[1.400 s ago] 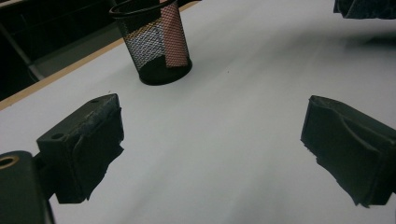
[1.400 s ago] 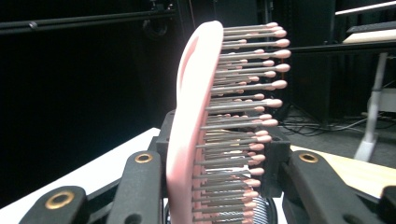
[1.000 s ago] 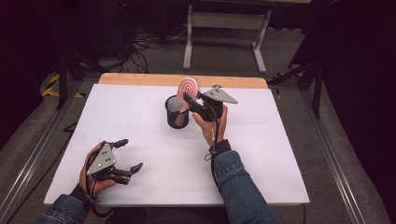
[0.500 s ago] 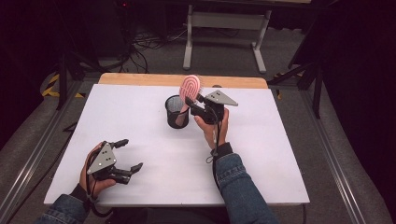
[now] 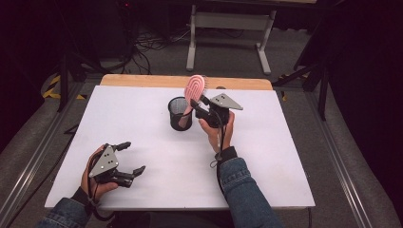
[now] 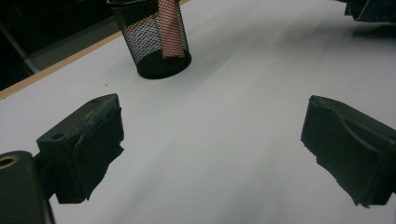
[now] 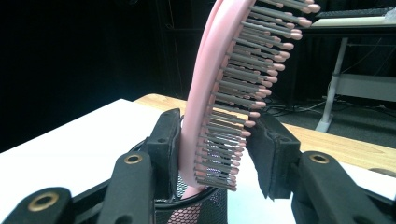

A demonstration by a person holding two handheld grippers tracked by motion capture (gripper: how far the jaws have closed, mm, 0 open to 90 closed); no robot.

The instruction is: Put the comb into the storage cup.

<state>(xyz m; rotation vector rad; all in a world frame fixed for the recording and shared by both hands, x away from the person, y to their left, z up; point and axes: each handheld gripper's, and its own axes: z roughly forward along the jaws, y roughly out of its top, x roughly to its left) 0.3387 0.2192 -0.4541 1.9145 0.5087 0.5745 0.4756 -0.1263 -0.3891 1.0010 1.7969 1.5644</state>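
A pink hairbrush (image 5: 195, 88) stands tilted with its handle down inside a black mesh cup (image 5: 179, 114) at the back middle of the white tabletop (image 5: 266, 156). My right gripper (image 5: 197, 105) is shut on the brush's lower head. In the right gripper view one jaw presses the pink back (image 7: 198, 116) and the other meets the bristle tips, just above the cup's rim (image 7: 205, 205). My left gripper (image 5: 134, 156) rests open near the front left edge with nothing between its jaws. From the left gripper (image 6: 210, 144) I see the cup (image 6: 149, 42) and the brush handle (image 6: 170, 28) inside it.
A wooden strip (image 5: 142, 80) runs along the table's far edge. Beyond it are a metal desk frame (image 5: 228, 21) and cables on the floor. White surface stretches to the left and right of the cup.
The right gripper and the brush have shifted very slightly to the right above the cup. The left gripper has stayed where it was.
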